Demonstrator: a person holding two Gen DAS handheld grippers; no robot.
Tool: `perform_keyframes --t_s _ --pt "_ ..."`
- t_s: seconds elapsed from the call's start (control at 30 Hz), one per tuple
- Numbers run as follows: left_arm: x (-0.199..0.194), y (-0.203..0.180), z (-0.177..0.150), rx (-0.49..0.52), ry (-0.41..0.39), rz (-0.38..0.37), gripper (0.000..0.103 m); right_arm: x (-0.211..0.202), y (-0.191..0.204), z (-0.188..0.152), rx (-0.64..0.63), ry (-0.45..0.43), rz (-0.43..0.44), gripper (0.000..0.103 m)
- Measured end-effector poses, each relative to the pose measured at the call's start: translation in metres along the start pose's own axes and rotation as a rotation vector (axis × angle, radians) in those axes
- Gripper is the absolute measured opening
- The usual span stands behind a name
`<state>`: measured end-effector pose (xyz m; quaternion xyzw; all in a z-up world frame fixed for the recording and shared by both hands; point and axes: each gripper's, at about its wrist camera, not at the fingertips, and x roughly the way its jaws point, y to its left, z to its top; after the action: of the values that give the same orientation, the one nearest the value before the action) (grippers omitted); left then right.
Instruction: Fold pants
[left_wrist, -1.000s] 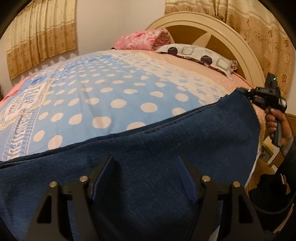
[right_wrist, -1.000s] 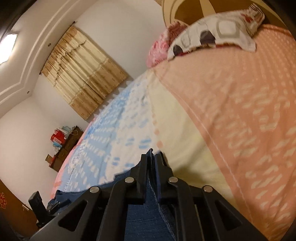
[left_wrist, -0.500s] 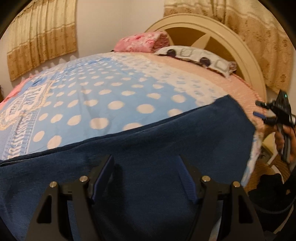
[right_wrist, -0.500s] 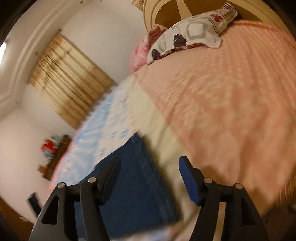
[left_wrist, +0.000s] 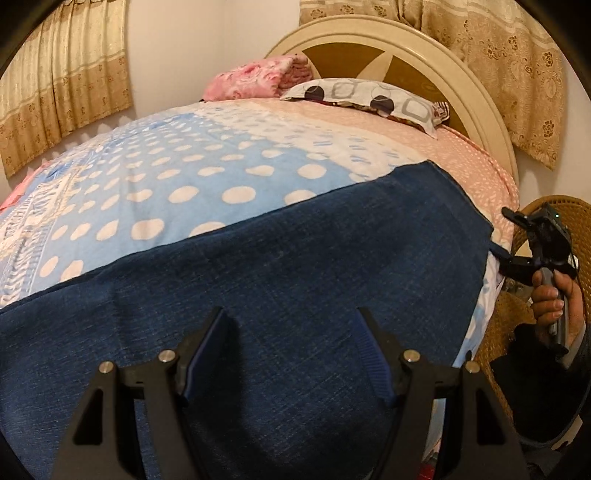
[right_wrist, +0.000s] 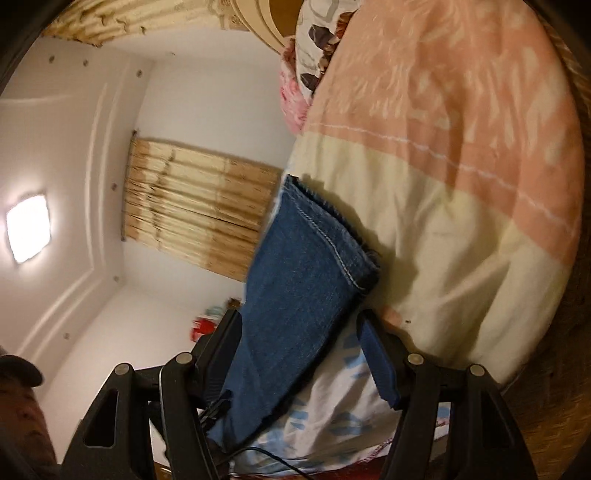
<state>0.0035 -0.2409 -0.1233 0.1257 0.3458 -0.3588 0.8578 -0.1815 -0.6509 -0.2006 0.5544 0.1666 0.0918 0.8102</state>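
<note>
Dark blue denim pants (left_wrist: 295, 280) lie flat across the near part of the bed. My left gripper (left_wrist: 291, 332) is open just above the denim, holding nothing. My right gripper (left_wrist: 504, 236) shows at the bed's right edge, open, beside the pants' hem corner. In the right wrist view the right gripper (right_wrist: 299, 332) is open and tilted on its side, with the stitched hem end of the pants (right_wrist: 314, 266) between its fingers but not clamped.
The bed has a blue polka-dot and pink cover (left_wrist: 207, 177). A patterned pillow (left_wrist: 369, 98) and pink folded blanket (left_wrist: 255, 77) lie by the cream headboard (left_wrist: 461, 70). A wicker chair (left_wrist: 569, 221) stands right of the bed. Curtains (right_wrist: 199, 206) hang on the far wall.
My right gripper opened and let go of the pants' hem corner, then dropped to the bed's right edge and rolled sideways. The pants settled flat. My left gripper stayed open.
</note>
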Motion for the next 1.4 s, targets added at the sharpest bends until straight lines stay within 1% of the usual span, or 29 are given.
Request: perform_keyframes --t_s 0.13,0.2,0.23,0.27,0.3,0.33,0.37,0.47,0.53,0.6,0.67,0.73,0.87,0.9,1.03,1.1,1.17,1.27,1.33,1.4 --pt "0.003 -0.007 -0.002 0.025 -0.007 0.019 0.079 0.013 0.007 0.008 -0.038 -0.042 0.059 0.066" --pt "0.003 -0.007 -0.002 0.032 -0.005 0.021 0.079 0.027 0.009 0.011 -0.052 -0.051 0.000 0.066" --pt "0.002 -0.006 -0.002 0.028 -0.005 0.015 0.079 0.031 0.009 0.011 -0.046 -0.064 -0.019 0.058" --pt "0.001 -0.004 -0.002 0.019 -0.005 0.008 0.079 0.031 0.010 0.011 -0.050 -0.065 -0.031 0.030" --pt "0.000 -0.002 -0.002 0.006 -0.007 0.001 0.079 0.031 0.011 0.011 -0.056 -0.061 -0.045 0.013" --pt "-0.001 0.000 -0.002 -0.004 -0.008 -0.006 0.079 0.028 0.011 0.012 -0.053 -0.072 -0.056 0.005" --pt "-0.002 0.002 -0.002 -0.013 -0.008 -0.011 0.079 0.025 0.012 0.011 -0.048 -0.077 -0.041 0.004" --pt "-0.006 0.005 -0.001 -0.030 -0.008 -0.015 0.079 0.019 0.040 0.007 -0.127 -0.082 -0.015 0.004" --pt "-0.011 0.010 0.000 -0.048 -0.008 -0.015 0.079 0.020 0.067 0.004 -0.185 -0.077 0.022 0.004" --pt "-0.020 0.018 0.003 -0.065 -0.023 -0.006 0.079 0.032 0.101 -0.003 -0.261 -0.050 0.059 0.004" --pt "-0.033 0.028 0.006 -0.074 -0.039 0.017 0.079 0.053 0.145 -0.016 -0.369 0.012 0.102 0.004" --pt "-0.049 0.044 0.007 -0.087 -0.060 0.047 0.079 0.075 0.178 -0.033 -0.449 0.079 0.149 0.004" --pt "-0.075 0.083 0.000 -0.120 -0.061 0.148 0.079 0.139 0.226 -0.075 -0.529 0.246 0.240 0.004" --pt "-0.080 0.092 -0.002 -0.129 -0.060 0.168 0.079 0.161 0.237 -0.091 -0.552 0.298 0.254 0.004" --pt "-0.116 0.143 -0.018 -0.199 -0.062 0.286 0.079 0.227 0.258 -0.149 -0.596 0.465 0.280 0.004" --pt "-0.137 0.167 -0.027 -0.239 -0.076 0.344 0.079 0.258 0.265 -0.177 -0.616 0.544 0.289 0.004" --pt "-0.153 0.186 -0.036 -0.277 -0.086 0.385 0.079 0.288 0.268 -0.206 -0.617 0.627 0.285 0.004" --pt "-0.171 0.208 -0.052 -0.329 -0.087 0.425 0.079 0.327 0.266 -0.247 -0.634 0.742 0.264 0.004" --pt "-0.176 0.218 -0.063 -0.354 -0.079 0.443 0.079 0.344 0.264 -0.267 -0.631 0.797 0.258 0.004" --pt "-0.178 0.224 -0.068 -0.362 -0.072 0.447 0.079 0.353 0.266 -0.279 -0.641 0.827 0.263 0.004"
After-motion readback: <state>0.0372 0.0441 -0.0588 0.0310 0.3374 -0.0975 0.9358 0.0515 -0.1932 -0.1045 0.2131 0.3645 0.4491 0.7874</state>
